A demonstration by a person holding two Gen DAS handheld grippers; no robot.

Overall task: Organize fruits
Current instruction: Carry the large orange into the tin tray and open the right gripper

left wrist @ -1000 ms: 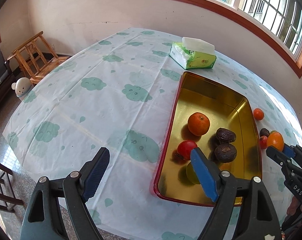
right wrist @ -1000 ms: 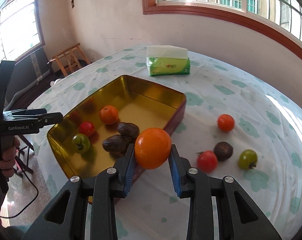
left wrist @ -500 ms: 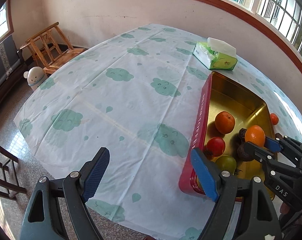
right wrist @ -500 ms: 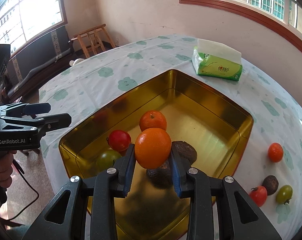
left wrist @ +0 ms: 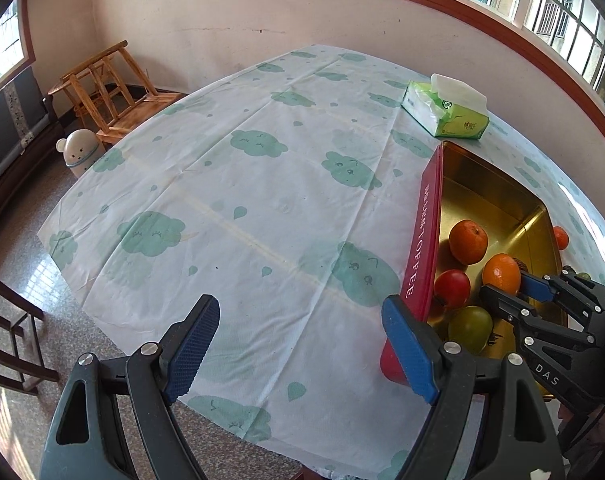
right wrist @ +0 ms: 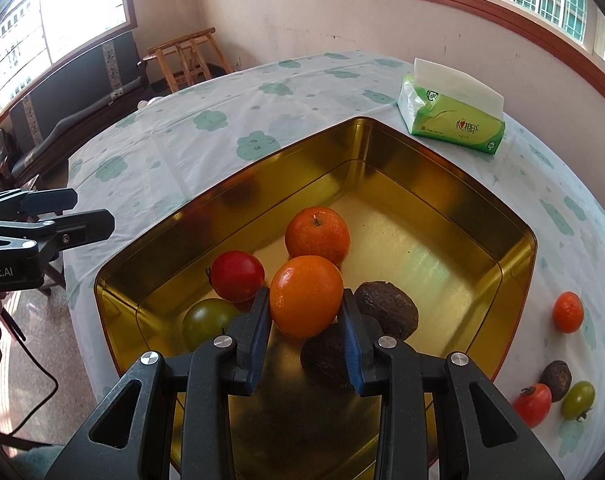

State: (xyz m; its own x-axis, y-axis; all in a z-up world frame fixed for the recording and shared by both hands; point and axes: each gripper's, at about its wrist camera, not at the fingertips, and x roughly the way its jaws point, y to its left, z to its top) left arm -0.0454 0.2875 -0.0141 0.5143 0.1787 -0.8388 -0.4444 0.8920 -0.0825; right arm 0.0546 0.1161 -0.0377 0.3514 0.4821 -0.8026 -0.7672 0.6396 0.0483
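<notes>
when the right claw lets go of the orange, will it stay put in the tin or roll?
The round, smooth orange, pinched by the right claw, will probably roll a little. The gold metal tin looks flat and slick, offering little grip. The red tomato and dark wrinkled fruit nearby would likely stop it.

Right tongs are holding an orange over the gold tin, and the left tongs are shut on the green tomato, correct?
Not quite. The left tongs are open and empty, over the tablecloth beside the gold tin, as the left wrist view shows. The right tongs do hold the orange over the tin.
</notes>
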